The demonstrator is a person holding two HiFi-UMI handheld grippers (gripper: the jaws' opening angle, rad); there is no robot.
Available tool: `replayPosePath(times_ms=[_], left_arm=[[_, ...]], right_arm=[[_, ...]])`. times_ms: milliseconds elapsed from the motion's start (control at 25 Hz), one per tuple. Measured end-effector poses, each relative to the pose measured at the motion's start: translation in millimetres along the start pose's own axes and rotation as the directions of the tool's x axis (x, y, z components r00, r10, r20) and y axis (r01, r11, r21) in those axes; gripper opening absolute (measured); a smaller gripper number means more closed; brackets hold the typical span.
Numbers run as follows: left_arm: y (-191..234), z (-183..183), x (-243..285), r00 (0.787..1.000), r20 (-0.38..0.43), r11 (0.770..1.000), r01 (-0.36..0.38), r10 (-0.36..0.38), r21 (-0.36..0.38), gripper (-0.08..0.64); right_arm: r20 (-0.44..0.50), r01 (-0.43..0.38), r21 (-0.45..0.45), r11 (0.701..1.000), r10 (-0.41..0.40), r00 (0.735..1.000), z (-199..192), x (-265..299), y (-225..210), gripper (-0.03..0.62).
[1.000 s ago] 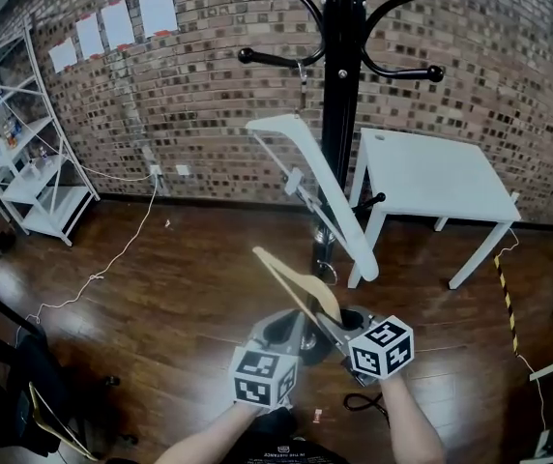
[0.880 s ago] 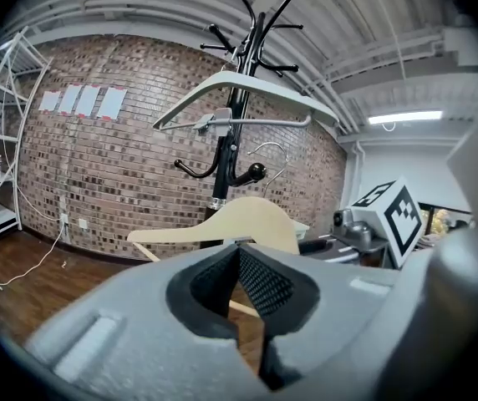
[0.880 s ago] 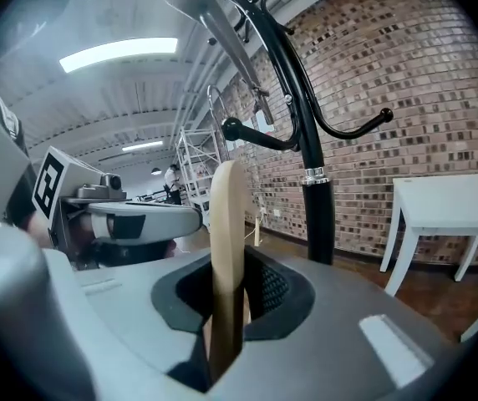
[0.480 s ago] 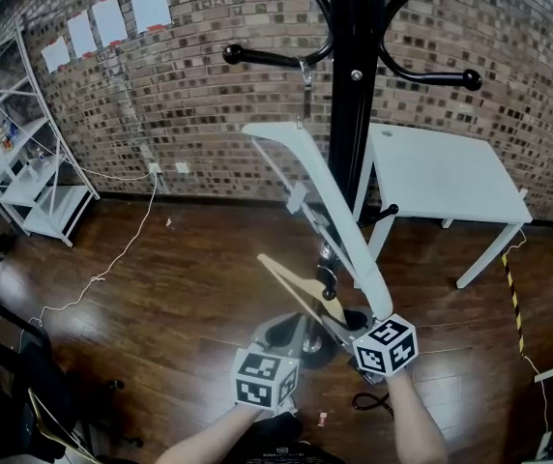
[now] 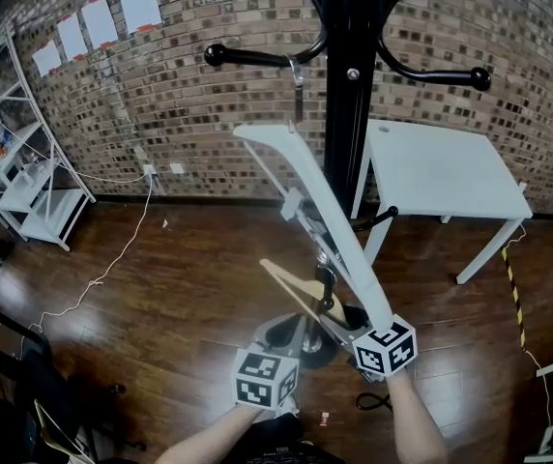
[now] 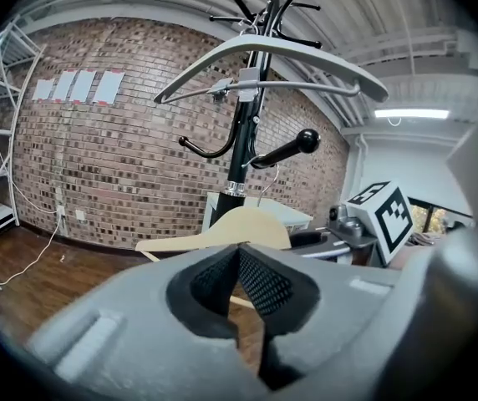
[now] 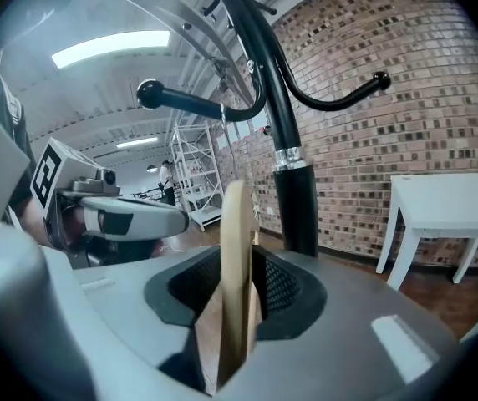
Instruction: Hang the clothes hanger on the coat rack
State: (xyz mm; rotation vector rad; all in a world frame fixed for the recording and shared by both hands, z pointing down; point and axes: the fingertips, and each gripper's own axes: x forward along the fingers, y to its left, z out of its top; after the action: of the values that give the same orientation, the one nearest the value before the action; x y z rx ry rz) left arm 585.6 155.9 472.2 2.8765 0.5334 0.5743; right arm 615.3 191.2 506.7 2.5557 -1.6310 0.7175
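Nearer the coat rack (image 5: 346,114) now, the right gripper (image 7: 239,261) shows jaws just opening, wooden hanger (image 7: 237,211) loose between its fingers (image 7: 273,288). The left gripper (image 6: 239,253) has its fingers (image 6: 261,288) together, empty.

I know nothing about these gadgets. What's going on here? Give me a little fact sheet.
Place: brick-walled room, black coat rack
Already hung: white hanger, on an upper arm
Right gripper: jaws have just been opening, wooden hanger between them
Left gripper: shut, empty
Hanger's hook: by a lower peg; seated or not, unclear
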Motion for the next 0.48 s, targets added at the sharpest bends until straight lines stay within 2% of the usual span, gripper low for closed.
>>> replayPosePath(times_ms=[80,320,480], left_arm=[[0,1,2,1.0,-0.002,1.0,0.004,-0.004,-0.002,0.005],[-5,-2,-4,1.0,0.0,1.0,0.007,-0.007,-0.001,0.005],[-9,-3,-10,1.0,0.004,1.0,0.006,-0.006,-0.001,0.005]], right_arm=[[0.023,0.019,-0.013,1.0,-0.019,1.0,8,-1,-4,0.192],[0.034,0.121,-0.071,0.99,-0.119,0.992,9,-9,-10,0.228],[0.073,0.188,-0.09,0.978,-0.181,0.981,17,-20,-11,0.225]])
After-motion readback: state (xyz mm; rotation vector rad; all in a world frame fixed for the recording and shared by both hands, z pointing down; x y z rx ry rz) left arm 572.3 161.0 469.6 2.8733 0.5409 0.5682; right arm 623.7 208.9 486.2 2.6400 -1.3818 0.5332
